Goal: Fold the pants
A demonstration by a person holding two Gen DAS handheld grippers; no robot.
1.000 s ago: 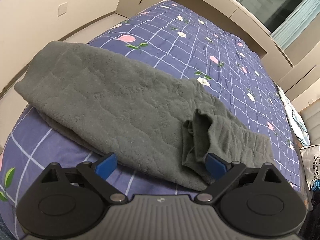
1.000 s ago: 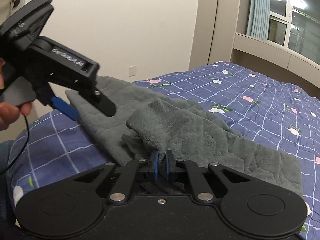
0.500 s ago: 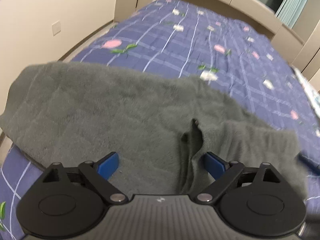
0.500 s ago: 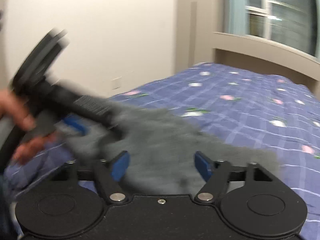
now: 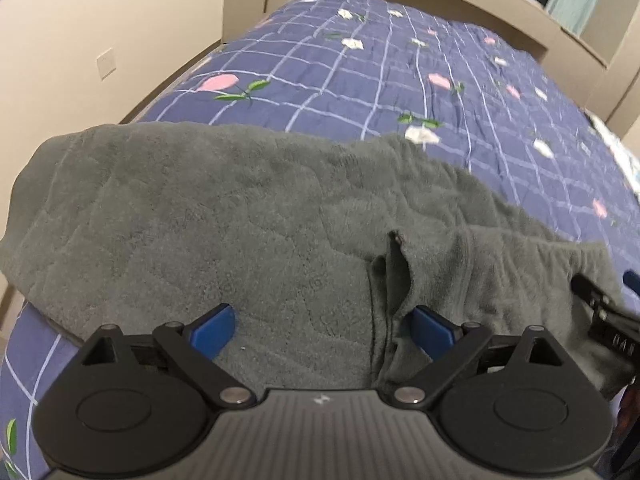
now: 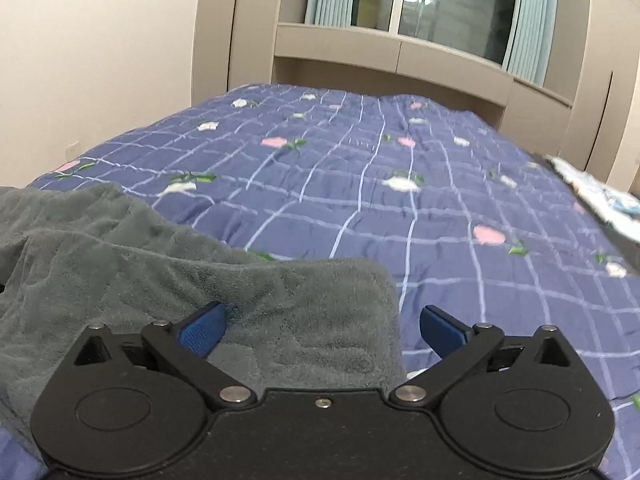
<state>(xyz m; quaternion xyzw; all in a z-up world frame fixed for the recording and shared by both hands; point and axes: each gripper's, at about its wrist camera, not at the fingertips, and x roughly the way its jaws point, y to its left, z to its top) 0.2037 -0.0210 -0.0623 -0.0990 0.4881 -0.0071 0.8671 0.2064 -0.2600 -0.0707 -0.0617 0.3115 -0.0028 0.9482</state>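
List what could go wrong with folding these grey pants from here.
1. The grey pants hang over the bed's near left corner, so a tug could drag them off the bedspread.
2. The folded cuff gapes open and may bunch into the next fold.
3. The right gripper has just opened and straddles the pants' edge; closing there could catch only part of the layers.

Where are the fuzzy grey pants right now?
The grey pants lie spread on the near end of the blue flowered bedspread, filling the lower half of the left wrist view. In the right wrist view they sit lower left, by the wall side.
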